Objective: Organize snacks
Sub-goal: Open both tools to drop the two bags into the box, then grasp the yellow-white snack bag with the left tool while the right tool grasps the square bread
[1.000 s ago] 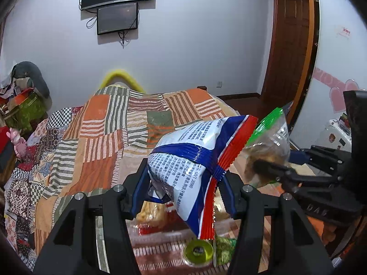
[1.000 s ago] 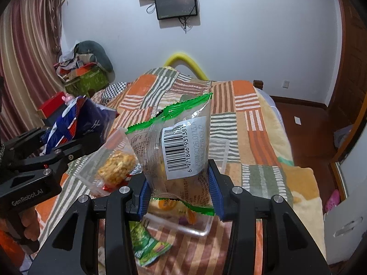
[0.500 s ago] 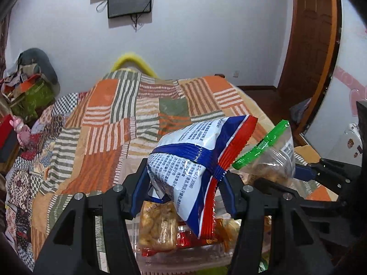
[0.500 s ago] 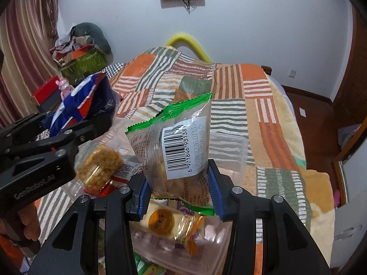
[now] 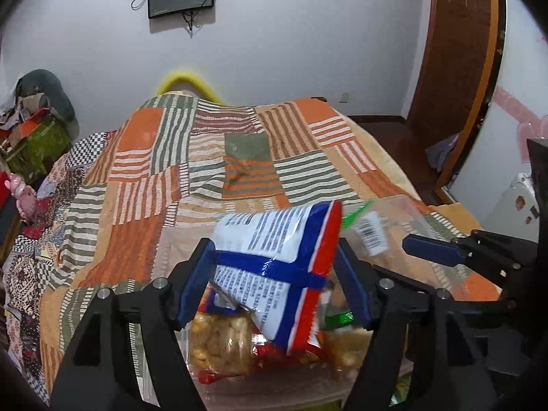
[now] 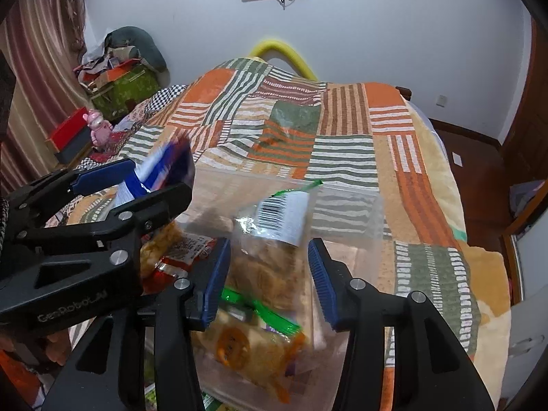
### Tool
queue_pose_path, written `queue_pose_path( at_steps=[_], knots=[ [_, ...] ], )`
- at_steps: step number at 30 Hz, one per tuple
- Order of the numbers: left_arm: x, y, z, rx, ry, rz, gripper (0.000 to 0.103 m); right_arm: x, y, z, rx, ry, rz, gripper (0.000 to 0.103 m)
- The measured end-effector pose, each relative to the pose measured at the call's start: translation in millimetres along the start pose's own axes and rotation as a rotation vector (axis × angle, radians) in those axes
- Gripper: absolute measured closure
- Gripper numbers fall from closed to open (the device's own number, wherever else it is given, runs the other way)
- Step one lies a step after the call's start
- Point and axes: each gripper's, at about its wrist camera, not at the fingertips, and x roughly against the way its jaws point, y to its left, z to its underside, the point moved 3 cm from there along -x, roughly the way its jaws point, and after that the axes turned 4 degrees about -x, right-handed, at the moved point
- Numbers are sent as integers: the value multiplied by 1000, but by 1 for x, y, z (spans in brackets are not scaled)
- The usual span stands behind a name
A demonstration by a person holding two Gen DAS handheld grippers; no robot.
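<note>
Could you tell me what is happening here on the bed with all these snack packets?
A person is sorting snacks into a clear plastic container on the patchwork bedspread, with a gripper in each hand. The left gripper is opening around a blue, white and red snack bag, which tilts over the container. The right gripper is opening too, letting a clear green-edged packet drop in. Several other packets already lie inside.
</note>
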Motion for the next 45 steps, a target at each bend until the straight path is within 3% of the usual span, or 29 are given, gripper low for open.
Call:
queue_pose_path(
  at_steps=[15,25,36,45],
  knots=[
    [84,14,11,15,-55,23,29,67,-1,10,28,-102,0,47],
    [136,29,74,-13,-4,-1,25,105,20,49,13,-122,-49,42],
    [158,36,153,-9,92,19,24,96,50,108,-30,-21,-115,32],
    [157,34,199,-5,139,43,24,74,70,137,-41,58,-106,20]
  ],
)
